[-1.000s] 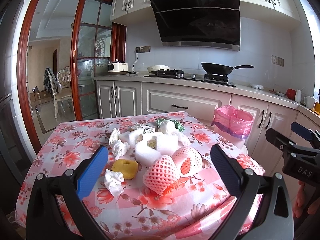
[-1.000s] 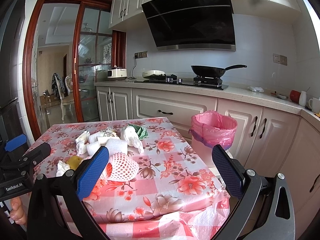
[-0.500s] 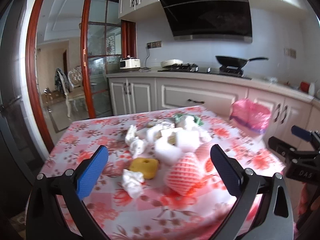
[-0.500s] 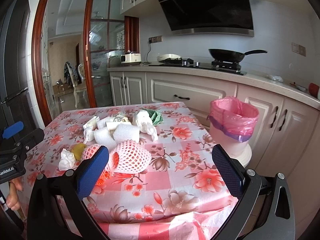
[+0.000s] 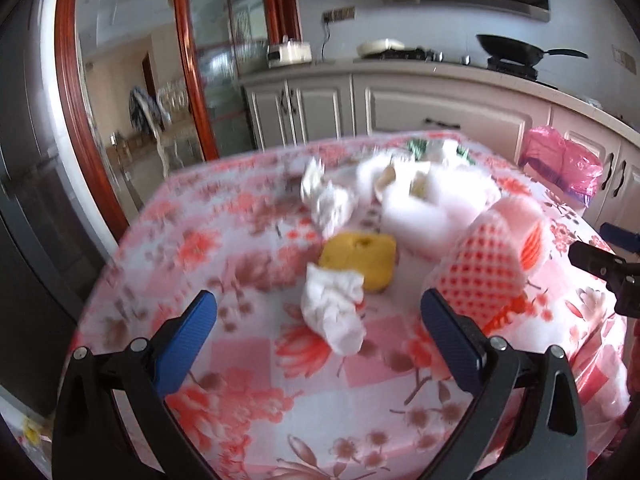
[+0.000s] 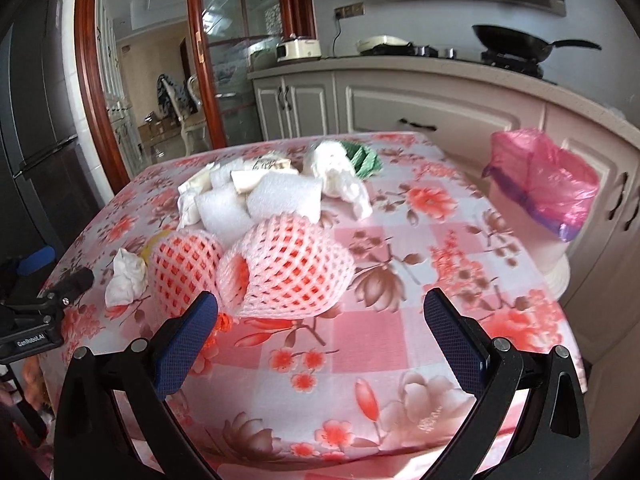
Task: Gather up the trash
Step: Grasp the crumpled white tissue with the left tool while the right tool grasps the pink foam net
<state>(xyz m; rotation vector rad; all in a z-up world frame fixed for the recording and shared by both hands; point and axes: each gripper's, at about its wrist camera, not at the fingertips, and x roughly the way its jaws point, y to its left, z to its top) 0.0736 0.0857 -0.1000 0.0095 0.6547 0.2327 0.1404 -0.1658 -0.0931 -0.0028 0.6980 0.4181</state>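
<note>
Two pink foam nets (image 6: 256, 268), white foam blocks (image 6: 260, 200), crumpled tissues (image 5: 334, 312) and a yellow sponge (image 5: 360, 258) all lie heaped mid-bench (image 6: 400, 320); nothing appears binned yet, so the pink-lined trash bin (image 6: 548, 188) beside the bench awaits everything. Left tongs (image 5: 318, 332) hang low over the nearest tissue, spread apart, empty. Right tongs (image 6: 320, 332) likewise gape before the nets.

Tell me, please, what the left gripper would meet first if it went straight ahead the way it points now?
Most likely the crumpled white tissue, centred between the open left gripper fingers, with the yellow sponge right behind it. Depth is uncertain because the picture is blurred.
</note>
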